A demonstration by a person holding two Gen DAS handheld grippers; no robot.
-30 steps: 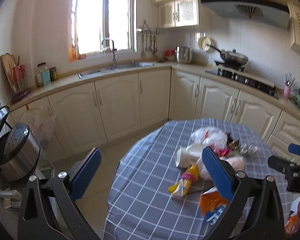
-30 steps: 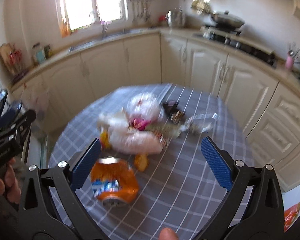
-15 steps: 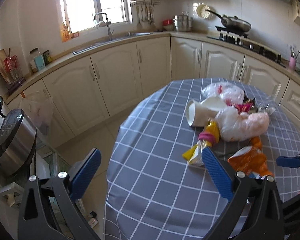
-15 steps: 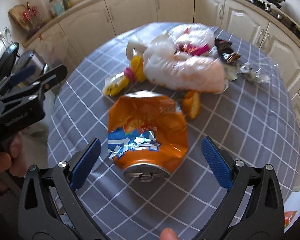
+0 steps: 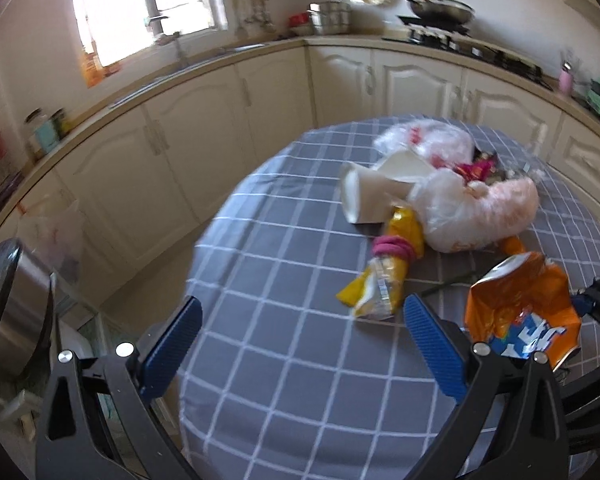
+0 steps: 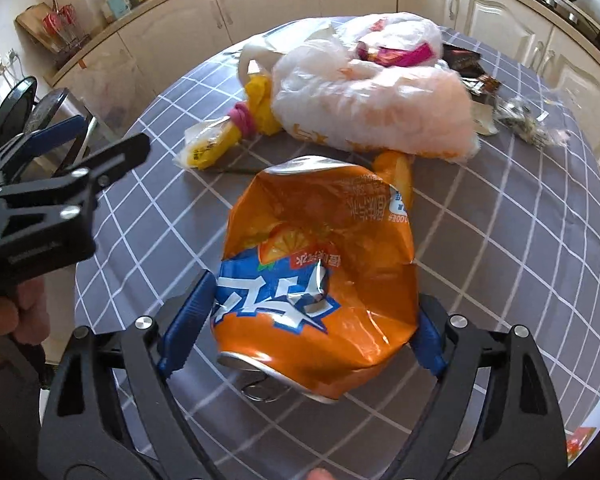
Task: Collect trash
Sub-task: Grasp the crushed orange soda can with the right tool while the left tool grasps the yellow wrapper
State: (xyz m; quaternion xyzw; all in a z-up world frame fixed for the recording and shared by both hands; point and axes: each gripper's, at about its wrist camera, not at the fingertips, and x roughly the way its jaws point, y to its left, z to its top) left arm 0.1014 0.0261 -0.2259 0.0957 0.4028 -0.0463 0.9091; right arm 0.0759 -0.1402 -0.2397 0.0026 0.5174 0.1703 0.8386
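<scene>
Before me stands a round table point(image 5: 284, 364) under a grey cloth with white checks. On it lies a white plastic bag point(image 6: 376, 112), bulging, with a toppled white paper cup point(image 5: 364, 196) touching its far-left side. A yellow wrapper point(image 5: 384, 276) bound with a pink band rests just beside the bag. Dark and silvery foil scraps point(image 6: 520, 120) lie beyond the bag, toward the right edge.

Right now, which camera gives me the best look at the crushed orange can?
The right wrist view: the crushed orange can fills the middle of the picture between the right gripper's blue fingers, which are closed against its sides, label and pull-tab end visible. The left wrist view shows it smaller at the right edge, partly hidden behind the left gripper's finger.
</scene>
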